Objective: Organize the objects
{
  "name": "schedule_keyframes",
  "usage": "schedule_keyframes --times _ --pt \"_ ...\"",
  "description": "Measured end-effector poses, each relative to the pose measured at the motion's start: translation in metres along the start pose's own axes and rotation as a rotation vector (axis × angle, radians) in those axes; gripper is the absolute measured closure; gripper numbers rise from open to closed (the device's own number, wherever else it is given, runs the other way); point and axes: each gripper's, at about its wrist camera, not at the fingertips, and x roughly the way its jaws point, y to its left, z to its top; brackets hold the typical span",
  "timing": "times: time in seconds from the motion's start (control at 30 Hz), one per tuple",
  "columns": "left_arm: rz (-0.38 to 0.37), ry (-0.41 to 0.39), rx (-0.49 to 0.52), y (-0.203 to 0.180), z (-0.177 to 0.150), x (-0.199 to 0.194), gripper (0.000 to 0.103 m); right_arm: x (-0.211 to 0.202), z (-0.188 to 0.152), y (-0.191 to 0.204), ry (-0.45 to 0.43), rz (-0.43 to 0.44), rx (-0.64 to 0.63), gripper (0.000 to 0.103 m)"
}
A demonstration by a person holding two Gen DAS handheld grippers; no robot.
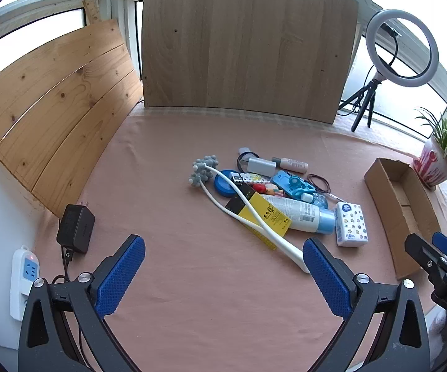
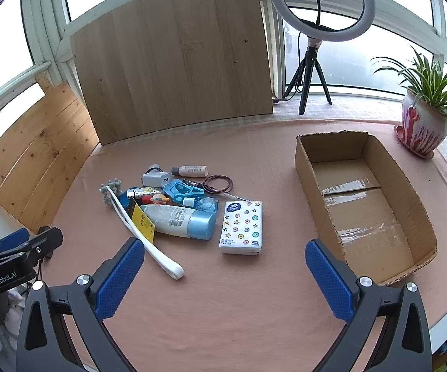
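The pink tabletop (image 2: pixel 223 310) stretches ahead of both claws. An open box (image 2: pixel 409 204) sits ahead and right of the right claw (image 2: pixel 225 279). The clutter pile (image 1: pixel 273 192) lies straight ahead of the left claw (image 1: pixel 223 274); a tissue pack (image 2: pixel 242 228) lies just ahead of the right claw, between pile and box. Both claws gape wide, holding nothing.

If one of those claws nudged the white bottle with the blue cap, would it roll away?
Probably a little. The white bottle lies on its side and looks round, so it may roll. The tissue pack beside its cap and the yellow box might stop it. It looks like smooth plastic, perhaps slippery.
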Motion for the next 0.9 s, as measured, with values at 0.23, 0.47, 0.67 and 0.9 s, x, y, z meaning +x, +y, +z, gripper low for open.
schedule_keyframes --times 0.23,0.47,0.67,0.9 --pt "0.004 0.002 0.014 -0.0053 -0.0006 0.001 0.0 -0.0011 0.002 0.0039 0.0 0.003 -0.027 0.001" --pt "0.011 0.003 0.009 -0.0035 -0.0006 0.0012 0.0 0.0011 0.0024 0.0038 0.014 0.007 -0.029 0.001" --pt "0.018 -0.001 0.009 -0.0017 0.0007 0.0014 0.0 0.0017 0.0029 0.005 0.013 -0.001 -0.036 0.001" --pt "0.023 -0.019 0.014 -0.0016 0.002 -0.0011 0.0 0.0009 0.0027 0.0046 -0.001 -0.016 -0.039 0.001"
